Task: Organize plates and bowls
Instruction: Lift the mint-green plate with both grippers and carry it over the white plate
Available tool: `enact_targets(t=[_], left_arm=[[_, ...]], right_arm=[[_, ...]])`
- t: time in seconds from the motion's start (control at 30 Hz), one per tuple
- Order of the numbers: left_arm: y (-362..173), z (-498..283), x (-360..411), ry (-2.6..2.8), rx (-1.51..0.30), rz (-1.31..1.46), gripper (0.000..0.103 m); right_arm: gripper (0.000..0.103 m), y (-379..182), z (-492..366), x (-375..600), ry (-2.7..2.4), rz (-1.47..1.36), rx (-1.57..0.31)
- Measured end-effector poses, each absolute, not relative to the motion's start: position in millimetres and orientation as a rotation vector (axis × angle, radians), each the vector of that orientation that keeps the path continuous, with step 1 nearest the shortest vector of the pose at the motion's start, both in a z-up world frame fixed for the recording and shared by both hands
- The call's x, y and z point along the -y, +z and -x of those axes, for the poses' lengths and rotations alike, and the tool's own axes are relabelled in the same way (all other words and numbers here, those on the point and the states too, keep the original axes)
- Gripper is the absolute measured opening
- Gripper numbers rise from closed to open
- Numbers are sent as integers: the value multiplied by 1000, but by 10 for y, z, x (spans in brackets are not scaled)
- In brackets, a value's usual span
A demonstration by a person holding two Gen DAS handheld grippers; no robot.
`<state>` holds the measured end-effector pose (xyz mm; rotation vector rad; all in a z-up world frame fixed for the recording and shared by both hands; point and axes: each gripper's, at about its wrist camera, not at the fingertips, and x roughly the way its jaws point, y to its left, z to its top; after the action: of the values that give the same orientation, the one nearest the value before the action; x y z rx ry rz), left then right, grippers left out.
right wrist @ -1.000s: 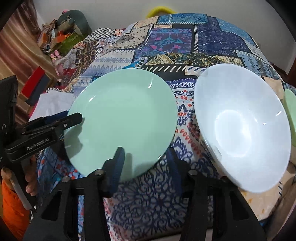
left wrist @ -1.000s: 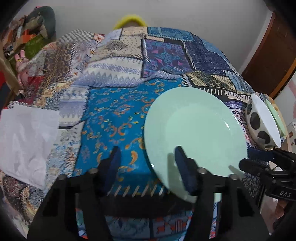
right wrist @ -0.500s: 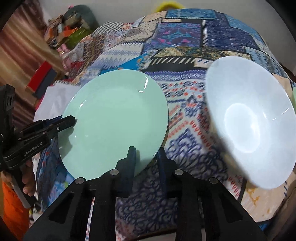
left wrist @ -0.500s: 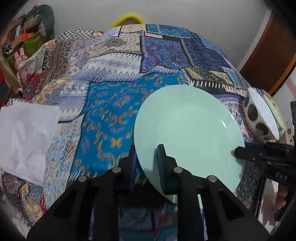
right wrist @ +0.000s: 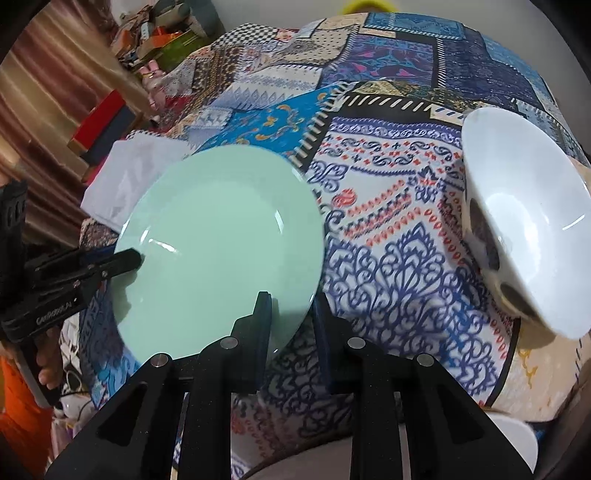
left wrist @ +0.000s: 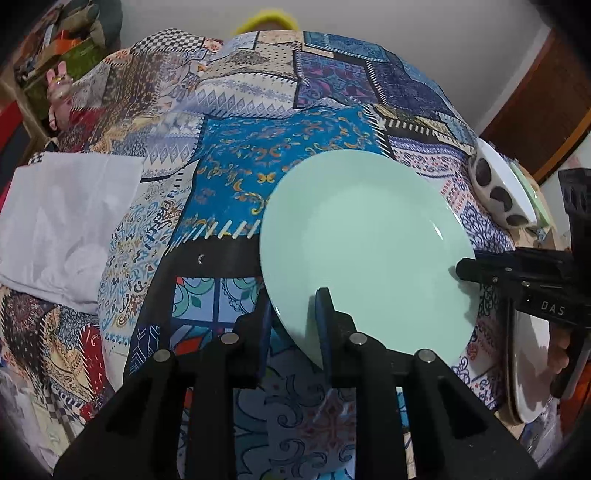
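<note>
A mint-green plate (left wrist: 364, 247) is held above the patchwork cloth; it also shows in the right wrist view (right wrist: 218, 254). My left gripper (left wrist: 293, 325) is shut on its near-left rim. My right gripper (right wrist: 291, 325) is shut on its opposite rim and shows at the right of the left wrist view (left wrist: 465, 269). The left gripper shows at the left of the right wrist view (right wrist: 129, 260). A white bowl with dark spots (right wrist: 517, 229) stands tilted at the right, also in the left wrist view (left wrist: 502, 195).
A patchwork cloth (left wrist: 258, 122) covers the surface. A white folded cloth (left wrist: 62, 225) lies at the left. Another white dish (left wrist: 528, 369) sits low at the right edge. Clutter and boxes (right wrist: 147, 33) lie at the far left.
Both grippers closed on the green plate's rim from opposite sides, then lifted it and drew it nearer. The spotted bowl stayed where it was.
</note>
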<state>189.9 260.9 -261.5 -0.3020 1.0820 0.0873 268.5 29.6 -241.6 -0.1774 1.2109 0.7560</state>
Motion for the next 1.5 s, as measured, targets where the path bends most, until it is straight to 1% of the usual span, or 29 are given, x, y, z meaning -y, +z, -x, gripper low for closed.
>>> enact_targets(t=[0.13, 0.2, 0.27, 0.33, 0.73, 1.07, 1.5], left_arm=[[-2641, -1976, -2635, 86, -1078, 302, 23], [-2653, -2024, -2645, 88, -1074, 301, 25], [-2662, -2063, -2664, 83, -1070, 308, 26], [-2673, -2092, -2694, 76, -1068, 327, 27], [-2613, -1997, -2610, 91, -1059, 330, 27], [-2329, -1804, -2470, 94, -1009, 324, 27], [-1992, -1538, -2222, 83, -968, 304, 27]], right_arm=[[20, -2452, -2790, -375, 747, 187, -1208], [20, -2462, -2822, -406, 749, 188, -1205], [23, -2474, -2841, -427, 753, 182, -1202], [24, -2483, -2854, -424, 750, 160, -1205], [20, -2367, -2658, -315, 732, 167, -1166], [18, -2069, -2460, -126, 730, 146, -1090], [18, -1825, -2265, 127, 730, 102, -1046]])
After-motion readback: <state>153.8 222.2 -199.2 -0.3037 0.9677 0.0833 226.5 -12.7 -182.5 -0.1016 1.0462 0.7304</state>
